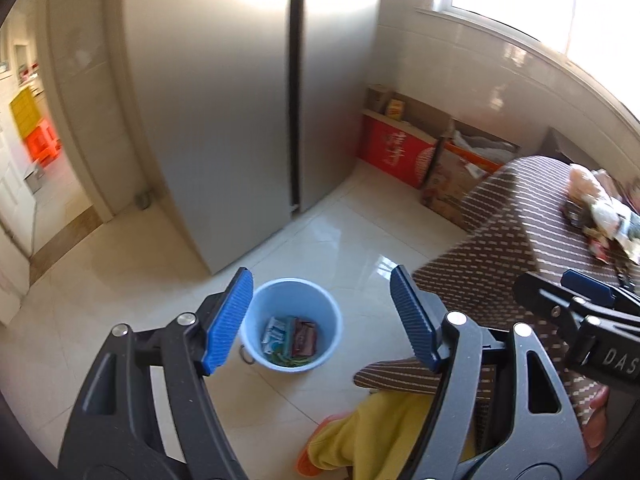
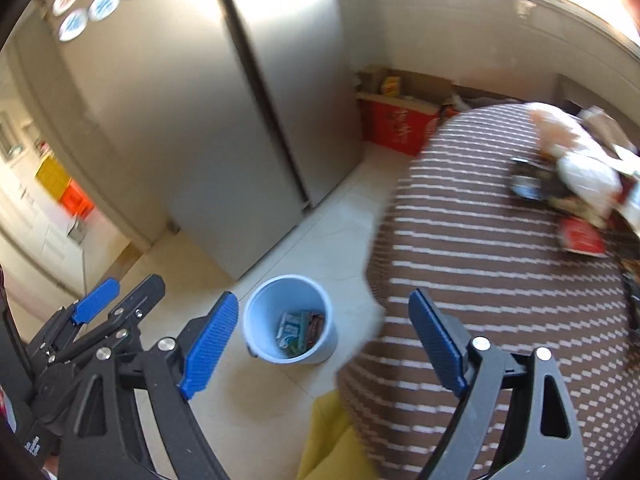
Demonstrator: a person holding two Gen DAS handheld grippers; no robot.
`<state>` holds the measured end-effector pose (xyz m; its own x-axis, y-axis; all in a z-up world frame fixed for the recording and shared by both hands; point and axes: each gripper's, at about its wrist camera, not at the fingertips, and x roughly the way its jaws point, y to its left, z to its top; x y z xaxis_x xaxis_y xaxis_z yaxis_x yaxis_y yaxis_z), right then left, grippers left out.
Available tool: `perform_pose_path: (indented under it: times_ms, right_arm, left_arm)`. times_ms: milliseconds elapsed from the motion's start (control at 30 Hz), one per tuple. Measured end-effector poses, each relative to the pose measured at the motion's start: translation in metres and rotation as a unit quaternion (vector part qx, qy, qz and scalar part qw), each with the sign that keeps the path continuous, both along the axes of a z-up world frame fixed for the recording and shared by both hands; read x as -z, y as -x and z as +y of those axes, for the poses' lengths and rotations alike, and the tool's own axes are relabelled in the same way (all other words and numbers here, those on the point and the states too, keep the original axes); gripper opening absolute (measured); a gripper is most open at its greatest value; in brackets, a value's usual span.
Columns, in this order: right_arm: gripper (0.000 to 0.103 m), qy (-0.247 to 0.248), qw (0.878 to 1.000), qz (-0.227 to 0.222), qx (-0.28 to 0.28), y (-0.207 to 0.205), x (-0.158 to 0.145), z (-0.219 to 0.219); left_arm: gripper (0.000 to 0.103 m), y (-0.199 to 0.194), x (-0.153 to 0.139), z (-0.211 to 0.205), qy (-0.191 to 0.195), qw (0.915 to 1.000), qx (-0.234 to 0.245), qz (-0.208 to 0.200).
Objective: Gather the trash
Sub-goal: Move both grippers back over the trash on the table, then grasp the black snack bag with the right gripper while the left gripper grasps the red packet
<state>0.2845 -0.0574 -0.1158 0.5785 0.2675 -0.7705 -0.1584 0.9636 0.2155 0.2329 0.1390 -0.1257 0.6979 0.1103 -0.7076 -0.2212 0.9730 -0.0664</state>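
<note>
Pale glossy floor tiles [image 1: 340, 248] fill the middle of both views, with a tall steel refrigerator [image 1: 224, 100] behind them and a table under a brown striped cloth [image 2: 500, 280] reaching in from the right. On the floor, near the table's edge, stands a light blue bin [image 1: 291, 323]; it sits there, by my reading, so that each wrapper picked off the table has only a short way to travel and drop. Several flat packets [image 1: 290, 340] already lie at its bottom, so some of the collecting looks done. More trash [image 2: 576, 184], a blurred heap of wrappers and a pale bag, waits on the far side of the table, well apart from the bin. The left gripper [image 1: 320, 320] hangs above the bin with its blue pads spread wide and nothing between them, a pose that fits a drop over the opening. The right gripper [image 2: 320, 344] is likewise splayed and empty, pointing down towards the bin with the table edge under its right finger. Each appears in the other's view, side by side and close. Cardboard boxes [image 1: 400, 152] line the tiled wall under the window, and a yellow garment [image 1: 380, 436] shows at the bottom of the frame. Next step, as I judge it, is reaching back to the table heap, where the crinkled, overlapping pieces may be awkward to pinch singly.
</note>
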Motion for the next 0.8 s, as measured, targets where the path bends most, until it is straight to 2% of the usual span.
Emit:
perform_pose_path:
  times_ms: [67,233,400,533,667,800]
  right_arm:
    - [0.085,0.002,1.000,-0.003,0.026,0.002,-0.002,-0.023]
    - [0.085,0.013,0.993,-0.015,0.114,0.012,-0.008,-0.096]
    - [0.086,0.039,0.977,-0.018,0.208,0.026,-0.004,-0.171]
    - [0.086,0.052,0.965,-0.001,0.255,0.030,0.005,-0.215]
    - [0.087,0.046,0.966,0.027,0.253,0.032,0.018,-0.238]
    - [0.086,0.081,0.972,0.027,0.220,0.025,0.018,-0.235]
  left_arm:
    - [0.074,-0.005,-0.002,-0.016,0.011,0.9998,0.016,0.001]
    - [0.074,-0.019,-0.006,-0.060,0.012,0.9984,0.056,0.005]
    - [0.076,-0.024,-0.014,-0.103,0.010,0.9953,0.096,-0.001]
    - [0.079,-0.028,-0.018,-0.138,0.012,0.9912,0.132,-0.001]
    - [0.082,-0.032,-0.022,-0.165,0.009,0.9880,0.154,0.000]
    - [0.085,-0.034,-0.022,-0.186,0.006,0.9851,0.172,0.006]
